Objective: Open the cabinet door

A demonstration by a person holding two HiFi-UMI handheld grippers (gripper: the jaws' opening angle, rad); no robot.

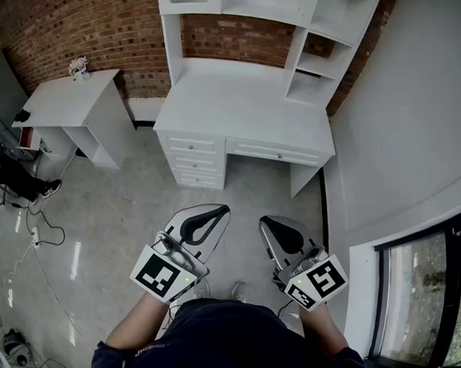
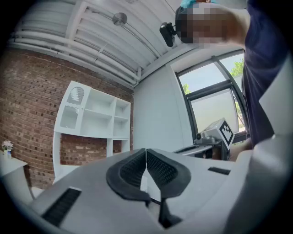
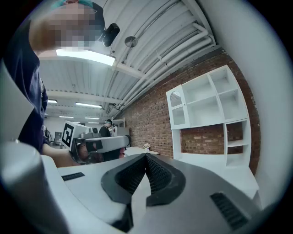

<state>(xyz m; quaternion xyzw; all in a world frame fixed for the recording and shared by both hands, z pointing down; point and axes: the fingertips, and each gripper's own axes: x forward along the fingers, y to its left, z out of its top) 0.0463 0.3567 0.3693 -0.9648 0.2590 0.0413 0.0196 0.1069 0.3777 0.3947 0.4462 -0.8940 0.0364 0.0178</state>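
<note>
White desk with hutch stands far ahead in head view, left gripper and right gripper well short of it | left gripper view: jaws closed together, empty; cabinet door, hutch's upper left, looks shut, opening all still to do | right gripper view: jaws together, empty; only here a far person.

White side table, maybe flowers, brick wall

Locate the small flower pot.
In the head view the flower pot stands upper left, on the back edge of the small side table, against the brick wall, left of the white desk.
</note>
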